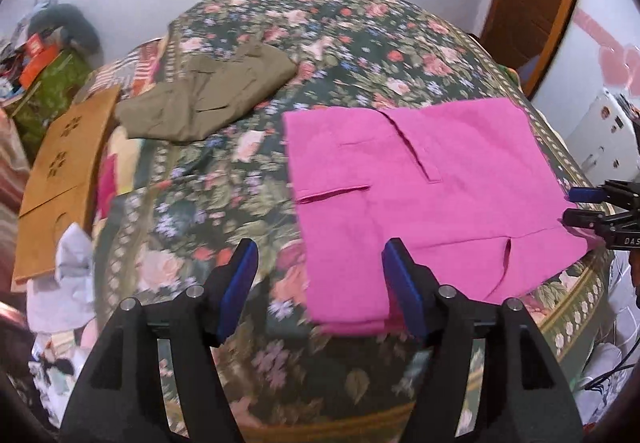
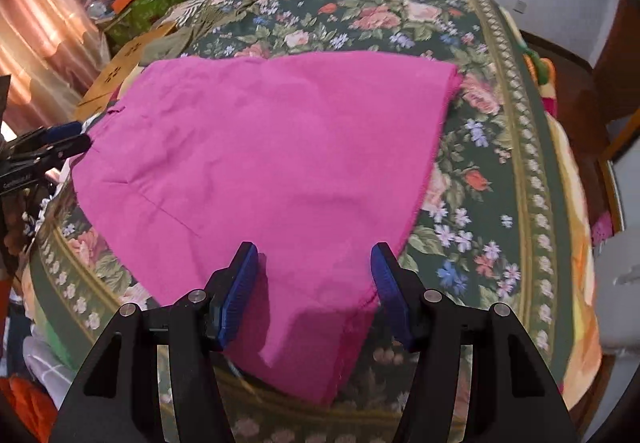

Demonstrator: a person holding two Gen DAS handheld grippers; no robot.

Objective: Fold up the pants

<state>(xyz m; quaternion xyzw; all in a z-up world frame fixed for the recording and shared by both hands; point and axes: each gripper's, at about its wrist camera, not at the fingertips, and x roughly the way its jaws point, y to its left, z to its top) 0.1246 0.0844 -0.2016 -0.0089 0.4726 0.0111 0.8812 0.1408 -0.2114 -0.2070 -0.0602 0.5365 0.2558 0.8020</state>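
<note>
- The left tool (image 1: 318, 285) is hanging released above the bed, its blue pads (image 1: 240, 283) standing apart with nothing pressed between them; the near left corner of the pink pants (image 1: 432, 195) is lying just under its right finger.
- The right tool (image 2: 314, 283) is standing released too, its pads clear of the cloth, with the near edge of the pink pants (image 2: 272, 163) lying beneath the gap.
- In the left wrist view, the right tool (image 1: 592, 207) is showing at the right edge of the garment.
- The pink pants are lying folded and flat on the floral bedspread (image 1: 224, 203), near the front edge of the bed.
- A folded olive garment (image 1: 208, 95) is resting farther back on the bedspread, well apart from the pink pants.
- A brown cardboard piece (image 1: 60, 179) is leaning at the bed's left side.
</note>
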